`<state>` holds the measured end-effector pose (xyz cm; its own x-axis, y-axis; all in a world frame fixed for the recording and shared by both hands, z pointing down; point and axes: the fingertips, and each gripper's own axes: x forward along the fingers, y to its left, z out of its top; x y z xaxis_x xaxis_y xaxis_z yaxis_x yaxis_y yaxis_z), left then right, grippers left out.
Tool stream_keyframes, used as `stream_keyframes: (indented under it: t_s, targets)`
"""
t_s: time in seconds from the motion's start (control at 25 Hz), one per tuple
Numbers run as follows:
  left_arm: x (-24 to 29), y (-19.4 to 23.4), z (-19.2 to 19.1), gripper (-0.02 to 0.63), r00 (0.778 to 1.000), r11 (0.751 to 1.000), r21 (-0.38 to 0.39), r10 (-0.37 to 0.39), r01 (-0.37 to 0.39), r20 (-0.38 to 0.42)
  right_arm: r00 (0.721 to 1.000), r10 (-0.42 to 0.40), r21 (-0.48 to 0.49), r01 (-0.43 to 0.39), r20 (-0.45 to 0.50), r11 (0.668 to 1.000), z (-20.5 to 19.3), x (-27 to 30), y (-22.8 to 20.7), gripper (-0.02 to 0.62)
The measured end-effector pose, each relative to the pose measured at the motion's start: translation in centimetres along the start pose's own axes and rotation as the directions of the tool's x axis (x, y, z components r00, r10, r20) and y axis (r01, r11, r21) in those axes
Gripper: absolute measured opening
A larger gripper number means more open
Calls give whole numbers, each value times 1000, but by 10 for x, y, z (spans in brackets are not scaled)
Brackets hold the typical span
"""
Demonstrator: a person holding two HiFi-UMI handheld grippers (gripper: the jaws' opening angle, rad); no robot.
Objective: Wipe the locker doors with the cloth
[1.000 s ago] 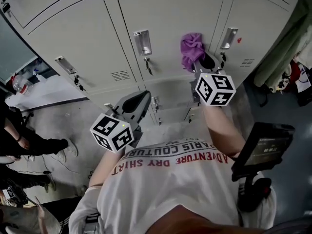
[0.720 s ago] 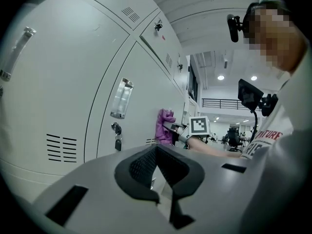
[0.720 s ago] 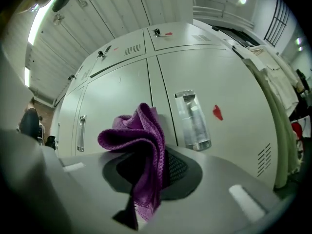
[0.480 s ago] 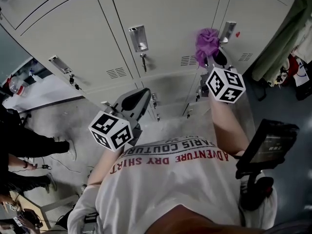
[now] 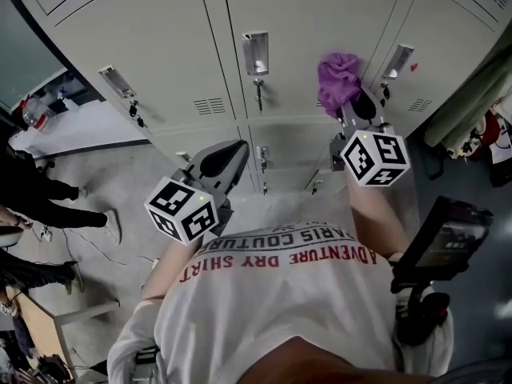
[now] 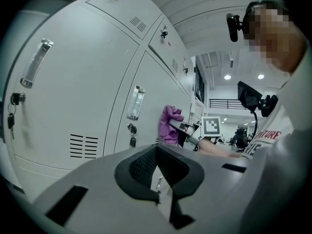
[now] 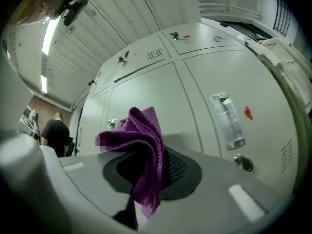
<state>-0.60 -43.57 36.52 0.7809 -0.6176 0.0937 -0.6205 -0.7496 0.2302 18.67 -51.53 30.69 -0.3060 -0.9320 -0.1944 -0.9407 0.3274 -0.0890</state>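
A purple cloth (image 5: 339, 81) is bunched against the right side of the middle upper locker door (image 5: 312, 22), close to the seam with the right-hand door (image 5: 436, 46). My right gripper (image 5: 352, 106) is shut on it. In the right gripper view the cloth (image 7: 141, 140) fans up out of the jaws of the right gripper (image 7: 156, 168) before the grey door. My left gripper (image 5: 232, 154) hangs lower, off the lockers, shut with nothing in it. The left gripper (image 6: 157, 167) looks along the doors at the cloth (image 6: 168, 123).
Each door has a metal handle (image 5: 256, 52) with a key (image 5: 258, 94) hanging below, and another handle (image 5: 398, 58) lies just right of the cloth. Lower lockers (image 5: 288, 154) sit beneath. People (image 5: 48, 198) stand at left. A black screen on a mount (image 5: 444, 238) is at right.
My right gripper has carried the cloth rightwards across the middle door toward the seam by the right handle. The left gripper has hardly moved.
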Motion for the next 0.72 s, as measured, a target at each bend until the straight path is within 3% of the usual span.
stream_keyframes:
  t_s: [0.16,0.32,0.56,0.72]
  targets:
    - [-12,7,-1,2,999,999,-6,39,-39,10,985,172,29,-172,-28,985,-17,9,61,57]
    - [-25,14,-3,2,997,997,-17,78,-77,18,953,293,65,-289,-81,955,-45,17,112,57]
    - [-39,21,-9,2,992,992,-32,126,-126,24,914,368,73,-361,-168,930,-94,29,157,57]
    - [-45,22,-7,2,989,989,-30,147,-146,25,909,353,93,-341,-222,935,-125,45,164,57]
